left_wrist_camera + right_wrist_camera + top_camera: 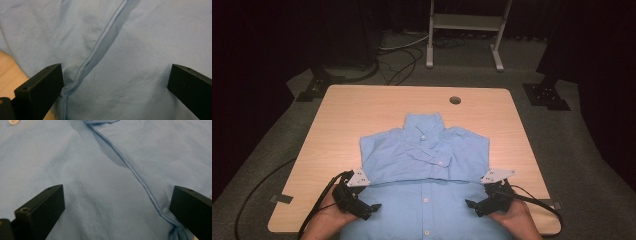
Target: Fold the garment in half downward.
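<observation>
A light blue button-up shirt [424,165] lies front-up in the middle of the wooden tabletop [337,115], collar toward the far edge, hem hanging over the near edge, both sleeves folded across the chest. The left claw [373,206] and right claw [470,203] sit near the near edge, each released with jaws spread wide over a side seam [100,47], seemingly positioned to pinch both sides for the next fold.
</observation>
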The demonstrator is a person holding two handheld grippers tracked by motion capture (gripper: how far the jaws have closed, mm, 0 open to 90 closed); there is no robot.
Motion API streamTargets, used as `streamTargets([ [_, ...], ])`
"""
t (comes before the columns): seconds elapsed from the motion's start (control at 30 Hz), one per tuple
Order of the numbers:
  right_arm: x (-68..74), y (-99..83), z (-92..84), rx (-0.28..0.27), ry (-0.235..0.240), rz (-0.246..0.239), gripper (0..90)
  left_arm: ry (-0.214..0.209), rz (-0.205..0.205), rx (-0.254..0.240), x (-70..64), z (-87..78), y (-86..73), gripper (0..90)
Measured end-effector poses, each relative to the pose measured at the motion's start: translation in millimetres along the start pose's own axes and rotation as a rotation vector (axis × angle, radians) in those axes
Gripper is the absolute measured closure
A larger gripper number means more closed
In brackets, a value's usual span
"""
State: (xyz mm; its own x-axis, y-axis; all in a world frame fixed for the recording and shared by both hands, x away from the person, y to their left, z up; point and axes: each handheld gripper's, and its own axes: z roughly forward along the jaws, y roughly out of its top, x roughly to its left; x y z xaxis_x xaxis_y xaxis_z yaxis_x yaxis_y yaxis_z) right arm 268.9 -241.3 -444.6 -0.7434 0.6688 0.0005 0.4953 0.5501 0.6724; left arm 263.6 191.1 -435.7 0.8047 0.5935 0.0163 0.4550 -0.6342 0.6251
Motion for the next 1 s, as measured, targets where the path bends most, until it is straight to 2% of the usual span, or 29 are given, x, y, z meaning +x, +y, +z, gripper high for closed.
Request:
streamTargets([
  [0.77, 21.7, -10.1, -10.3, 0.014, -0.006, 0.007, 0.0, 0.001, -0.002, 0.001, -18.1, -8.5, -10.5, 0.0],
  [1.0, 20.9, -11.4, -10.2, 0.002, -0.002, 0.000, 0.0, 0.005, 0.004, -0.008, -17.3, -9.4, -10.5, 0.0],
])
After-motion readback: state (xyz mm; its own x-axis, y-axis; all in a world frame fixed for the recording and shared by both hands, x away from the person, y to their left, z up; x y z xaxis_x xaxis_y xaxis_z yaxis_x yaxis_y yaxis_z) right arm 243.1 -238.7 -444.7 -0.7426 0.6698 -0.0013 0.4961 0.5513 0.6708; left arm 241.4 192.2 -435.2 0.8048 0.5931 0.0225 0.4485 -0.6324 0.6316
